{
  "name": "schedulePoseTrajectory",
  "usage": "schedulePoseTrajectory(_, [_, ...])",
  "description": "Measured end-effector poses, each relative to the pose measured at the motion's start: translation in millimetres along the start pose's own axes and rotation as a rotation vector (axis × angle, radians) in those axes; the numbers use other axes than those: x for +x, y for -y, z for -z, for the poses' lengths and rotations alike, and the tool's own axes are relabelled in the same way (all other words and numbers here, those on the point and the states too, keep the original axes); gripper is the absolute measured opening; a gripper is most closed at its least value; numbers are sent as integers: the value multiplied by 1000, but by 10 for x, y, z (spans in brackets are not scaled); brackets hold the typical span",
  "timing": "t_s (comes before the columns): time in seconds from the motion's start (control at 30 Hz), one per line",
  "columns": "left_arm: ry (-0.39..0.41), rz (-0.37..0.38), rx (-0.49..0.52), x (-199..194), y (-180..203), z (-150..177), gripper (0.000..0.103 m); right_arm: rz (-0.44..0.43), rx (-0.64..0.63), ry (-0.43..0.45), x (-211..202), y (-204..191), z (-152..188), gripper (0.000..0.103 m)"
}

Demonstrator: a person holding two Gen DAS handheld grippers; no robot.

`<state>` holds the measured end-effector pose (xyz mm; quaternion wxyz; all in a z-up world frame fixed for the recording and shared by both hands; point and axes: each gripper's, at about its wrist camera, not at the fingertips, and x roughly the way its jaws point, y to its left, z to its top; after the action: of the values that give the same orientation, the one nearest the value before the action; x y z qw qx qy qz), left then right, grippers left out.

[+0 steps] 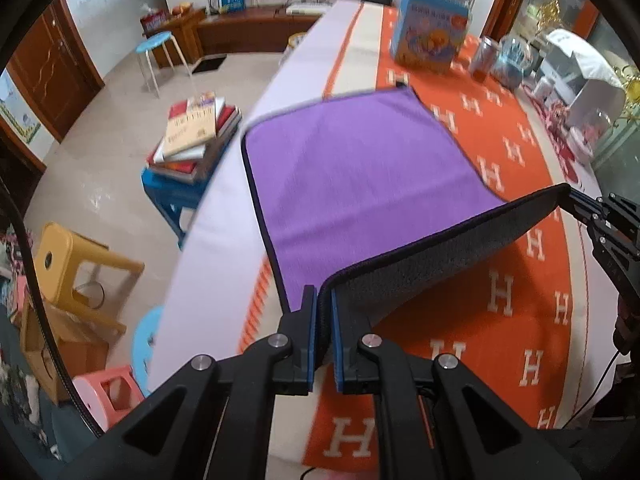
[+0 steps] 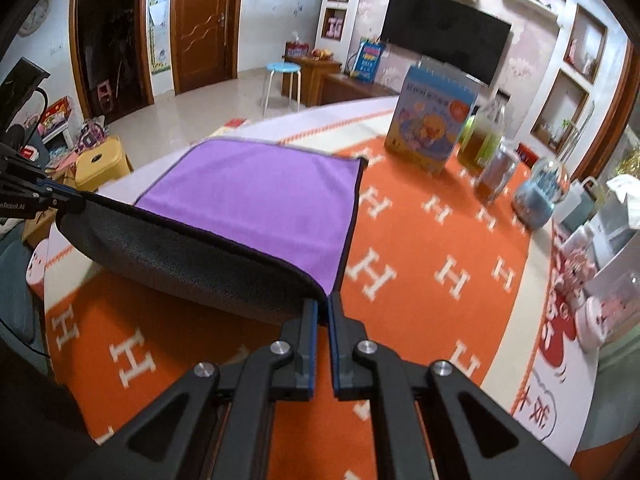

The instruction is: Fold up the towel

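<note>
A purple towel (image 1: 352, 160) with a dark grey underside and black trim lies on the orange H-patterned tablecloth (image 1: 500, 320). Its near edge is lifted off the table, showing the grey underside (image 1: 440, 256). My left gripper (image 1: 324, 300) is shut on the towel's near left corner. My right gripper (image 2: 323, 308) is shut on the near right corner of the towel (image 2: 256, 196). The right gripper also shows at the right of the left wrist view (image 1: 576, 204), and the left gripper at the left of the right wrist view (image 2: 68, 204). The far half of the towel rests flat.
A blue picture-book box (image 1: 432, 28), jars (image 1: 484, 58) and a snow globe (image 2: 540, 192) stand on the far side of the table. Beyond the table's left edge are stacked books on a blue stool (image 1: 192, 140) and yellow (image 1: 76, 264) and pink stools.
</note>
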<state>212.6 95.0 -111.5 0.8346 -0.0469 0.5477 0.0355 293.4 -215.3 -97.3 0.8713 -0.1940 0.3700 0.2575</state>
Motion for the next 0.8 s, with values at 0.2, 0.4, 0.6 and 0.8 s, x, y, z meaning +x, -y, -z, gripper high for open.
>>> schedulePoseTrajectory(0.2, [68,-16,-4,-175,-140,-416,5,34,34,75,-19,106,-325,5])
schedulePoseTrajectory(0.4, [195,-36,-40,-258,-347,-735,5,70,89,170,100,225,-682,5])
schedulePoseTrajectory(0.6, [325,-71,-94,-83,-532,-976,5,126,127,263,412,261,-1028,5])
schedulePoseTrajectory(0.8, [424,-78,-168,321,-715,-1149,5,183,120,317,850,196,-1117,5])
